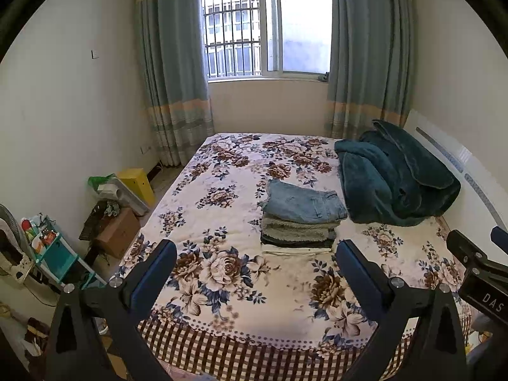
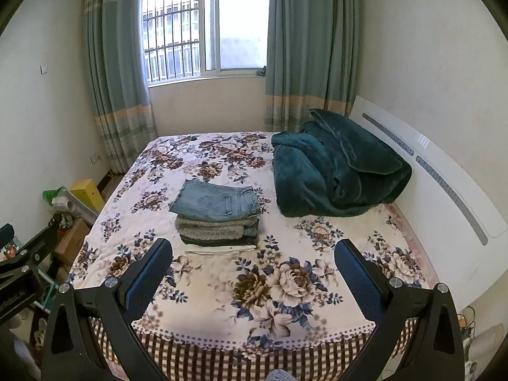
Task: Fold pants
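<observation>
Left gripper (image 1: 255,262): jaws held apart, empty.
Right gripper (image 2: 254,260): jaws apart, empty.
Folded blue denim pants (image 2: 217,203): stacked on floral bedspread (image 2: 285,285).
Risk: stack could be toppled by a careless approach.

A home bedroom is shown: a bed (image 2: 222,301) under a floral cover fills the middle, a barred window (image 2: 203,28) with long curtains (image 2: 117,95) (teal, banded) at 12 o'clock, what may be household clutter (image 1: 120,203) at 9 o'clock.
</observation>
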`<move>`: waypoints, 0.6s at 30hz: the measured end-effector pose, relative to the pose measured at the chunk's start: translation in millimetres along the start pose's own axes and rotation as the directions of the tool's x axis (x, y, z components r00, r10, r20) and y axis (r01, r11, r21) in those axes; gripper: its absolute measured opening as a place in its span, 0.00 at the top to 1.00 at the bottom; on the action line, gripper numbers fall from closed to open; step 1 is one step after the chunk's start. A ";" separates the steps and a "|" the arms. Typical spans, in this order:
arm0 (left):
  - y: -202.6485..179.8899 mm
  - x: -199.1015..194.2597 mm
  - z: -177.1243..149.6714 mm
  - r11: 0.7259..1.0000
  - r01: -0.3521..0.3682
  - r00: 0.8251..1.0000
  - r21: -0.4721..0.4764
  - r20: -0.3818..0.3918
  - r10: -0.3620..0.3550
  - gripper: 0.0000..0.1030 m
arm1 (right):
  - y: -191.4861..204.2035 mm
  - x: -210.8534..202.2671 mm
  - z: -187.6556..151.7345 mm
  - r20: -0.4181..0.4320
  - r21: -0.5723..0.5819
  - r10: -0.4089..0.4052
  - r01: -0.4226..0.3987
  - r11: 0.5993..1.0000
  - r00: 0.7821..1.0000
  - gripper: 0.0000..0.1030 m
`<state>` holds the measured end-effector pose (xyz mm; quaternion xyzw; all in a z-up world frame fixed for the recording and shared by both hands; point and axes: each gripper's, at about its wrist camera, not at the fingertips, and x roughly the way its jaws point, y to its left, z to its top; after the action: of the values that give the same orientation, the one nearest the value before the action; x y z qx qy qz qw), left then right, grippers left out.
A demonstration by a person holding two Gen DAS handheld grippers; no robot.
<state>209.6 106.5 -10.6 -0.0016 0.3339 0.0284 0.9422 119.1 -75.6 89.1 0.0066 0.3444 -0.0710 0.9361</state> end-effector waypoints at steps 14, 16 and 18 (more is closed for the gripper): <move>-4.7 7.1 6.3 1.000 0.021 1.000 -0.005 -0.009 -0.021 0.00 | -0.6 7.8 4.5 -0.008 -0.002 0.012 -0.012 1.000 1.000 0.00; -4.4 7.8 6.0 1.000 0.025 1.000 -0.011 -0.015 -0.025 0.00 | -2.2 11.0 7.3 -0.014 0.000 0.018 -0.018 1.000 1.000 0.00; -5.6 8.8 6.3 1.000 0.025 1.000 -0.015 -0.018 -0.025 0.00 | -4.0 14.9 9.8 -0.018 -0.001 0.025 -0.025 1.000 1.000 0.00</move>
<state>220.7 101.4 -11.4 -0.0129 0.3422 0.0189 0.9393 136.1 -82.0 87.0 0.0109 0.3526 -0.0590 0.9338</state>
